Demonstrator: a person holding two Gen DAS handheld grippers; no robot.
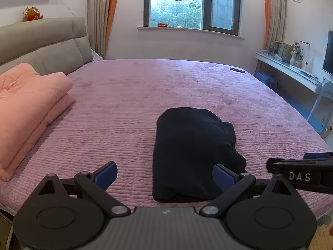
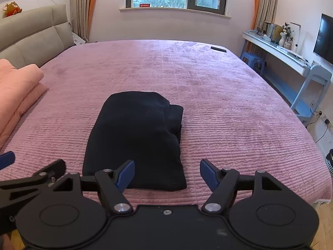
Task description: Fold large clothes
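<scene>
A dark navy garment (image 1: 191, 152) lies folded into a compact rectangle on the pink quilted bed (image 1: 129, 104); it also shows in the right wrist view (image 2: 137, 137). My left gripper (image 1: 164, 175) is open and empty, held above the bed's near edge, its right finger over the garment's near right corner. My right gripper (image 2: 166, 175) is open and empty, just short of the garment's near edge. The right gripper's side shows in the left wrist view (image 1: 301, 173); the left gripper's fingertip shows at the left edge of the right wrist view (image 2: 6, 159).
A folded pink duvet (image 1: 27, 114) lies at the bed's left by the grey headboard (image 1: 41, 41). A dark remote (image 1: 237, 70) sits at the far right corner. A shelf desk (image 2: 287, 56), a blue stool (image 2: 254, 61) and a TV (image 2: 324, 37) stand to the right.
</scene>
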